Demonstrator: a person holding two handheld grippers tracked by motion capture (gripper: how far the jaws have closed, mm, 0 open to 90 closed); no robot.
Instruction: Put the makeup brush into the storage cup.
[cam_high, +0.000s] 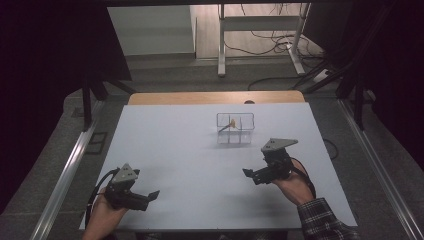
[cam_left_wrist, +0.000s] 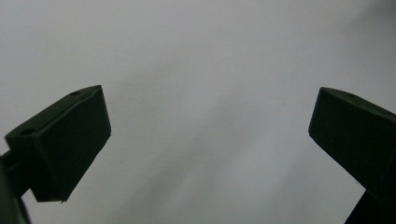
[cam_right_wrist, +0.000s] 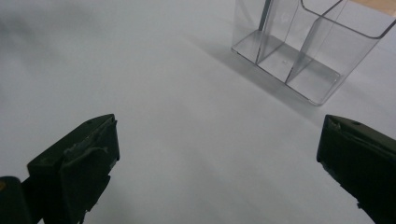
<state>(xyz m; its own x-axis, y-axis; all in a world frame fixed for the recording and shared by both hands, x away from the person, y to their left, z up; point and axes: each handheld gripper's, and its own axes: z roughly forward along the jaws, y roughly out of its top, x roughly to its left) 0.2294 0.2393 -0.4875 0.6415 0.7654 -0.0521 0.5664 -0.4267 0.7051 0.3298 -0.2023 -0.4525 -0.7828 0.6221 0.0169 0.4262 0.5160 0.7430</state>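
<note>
A clear divided organizer (cam_high: 235, 128) is seen standing upright on the white table (cam_high: 190, 160), right of centre and toward the far side. In its far-left compartment a small stick-like item with a yellowish head (cam_high: 227, 124) is leaned, its long axis tilted from near-left up to far-right; what it is exactly cannot be told at this size.

The right gripper (cam_high: 248, 174) is held near the right-hand near part of the table, and the organizer lies beyond it, farther away and slightly to the left. The left gripper (cam_high: 154, 194) is held at the near-left corner, well apart from the organizer. The right gripper is therefore judged the nearer of the two, and a reach toward the organizer would be expected from that side.

In the right gripper view the jaws are seen spread wide with nothing between them (cam_right_wrist: 215, 163), and the organizer (cam_right_wrist: 299, 51) is seen ahead and off to the right of the gap, not lined up with it; its compartments are shown running side by side. A turn toward the organizer would be needed before any grasp could be made.

In the left gripper view the jaws are likewise parted wide and nothing is held (cam_left_wrist: 210, 135); bare table surface is seen beyond them.
</note>
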